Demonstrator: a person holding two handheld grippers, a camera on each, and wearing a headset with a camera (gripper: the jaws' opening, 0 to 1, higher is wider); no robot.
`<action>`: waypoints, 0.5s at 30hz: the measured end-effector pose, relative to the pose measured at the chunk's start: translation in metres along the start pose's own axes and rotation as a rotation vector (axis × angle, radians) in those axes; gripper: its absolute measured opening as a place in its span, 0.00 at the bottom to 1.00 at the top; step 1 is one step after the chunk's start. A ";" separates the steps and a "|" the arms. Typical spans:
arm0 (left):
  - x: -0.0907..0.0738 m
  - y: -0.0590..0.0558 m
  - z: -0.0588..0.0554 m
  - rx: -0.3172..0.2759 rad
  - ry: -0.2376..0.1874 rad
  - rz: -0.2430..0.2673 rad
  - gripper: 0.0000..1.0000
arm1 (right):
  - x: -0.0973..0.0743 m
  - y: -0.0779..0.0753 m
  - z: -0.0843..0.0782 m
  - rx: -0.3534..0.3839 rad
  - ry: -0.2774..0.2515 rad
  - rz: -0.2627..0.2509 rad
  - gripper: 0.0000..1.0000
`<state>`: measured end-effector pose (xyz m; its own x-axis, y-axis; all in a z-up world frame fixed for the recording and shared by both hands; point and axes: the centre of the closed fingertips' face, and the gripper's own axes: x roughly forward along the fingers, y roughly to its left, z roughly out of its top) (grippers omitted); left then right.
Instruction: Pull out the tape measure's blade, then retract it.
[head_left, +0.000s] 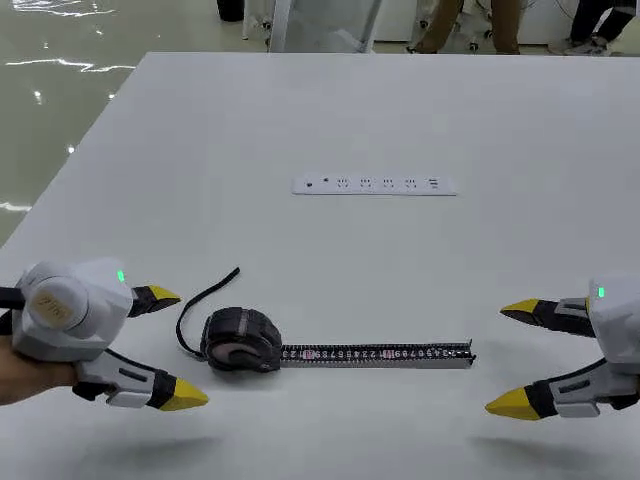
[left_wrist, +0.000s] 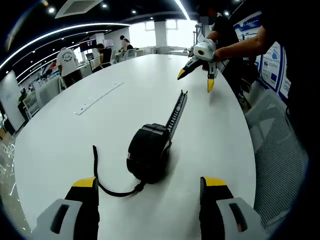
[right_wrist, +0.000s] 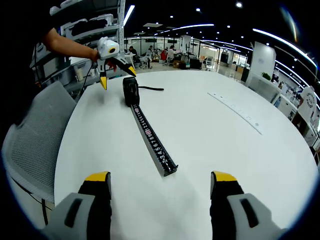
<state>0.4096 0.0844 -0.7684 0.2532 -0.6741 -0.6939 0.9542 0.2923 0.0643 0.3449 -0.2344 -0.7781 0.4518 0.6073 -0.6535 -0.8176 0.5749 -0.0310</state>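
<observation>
A black tape measure (head_left: 241, 341) lies on the white table (head_left: 400, 110), with its wrist strap (head_left: 200, 300) curling away to the left. Its blade (head_left: 375, 353) is pulled out to the right and lies flat, ending in a hook (head_left: 468, 352). My left gripper (head_left: 170, 345) is open just left of the case, touching nothing; the case (left_wrist: 148, 151) sits ahead of its yellow tips. My right gripper (head_left: 520, 355) is open a short way right of the blade end (right_wrist: 169, 169), with nothing between its jaws.
A white power strip (head_left: 375, 184) lies flat further back on the table. The table's left edge (head_left: 70, 160) drops to a shiny floor. People stand beyond the far edge. A grey mesh chair (right_wrist: 30, 145) stands beside the table.
</observation>
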 end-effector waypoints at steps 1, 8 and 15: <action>-0.002 -0.002 -0.002 -0.009 -0.007 0.008 0.82 | -0.002 0.002 -0.001 0.001 -0.001 -0.007 0.84; -0.013 -0.013 -0.006 -0.068 -0.040 0.061 0.91 | -0.007 0.016 -0.002 0.053 -0.012 -0.049 0.91; -0.022 -0.025 -0.006 -0.128 -0.089 0.115 0.94 | -0.013 0.030 -0.003 0.080 -0.027 -0.090 0.92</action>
<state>0.3794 0.0958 -0.7593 0.3779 -0.6871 -0.6206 0.8914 0.4511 0.0434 0.3134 -0.2261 -0.7729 0.5325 0.5653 -0.6300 -0.7428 0.6689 -0.0276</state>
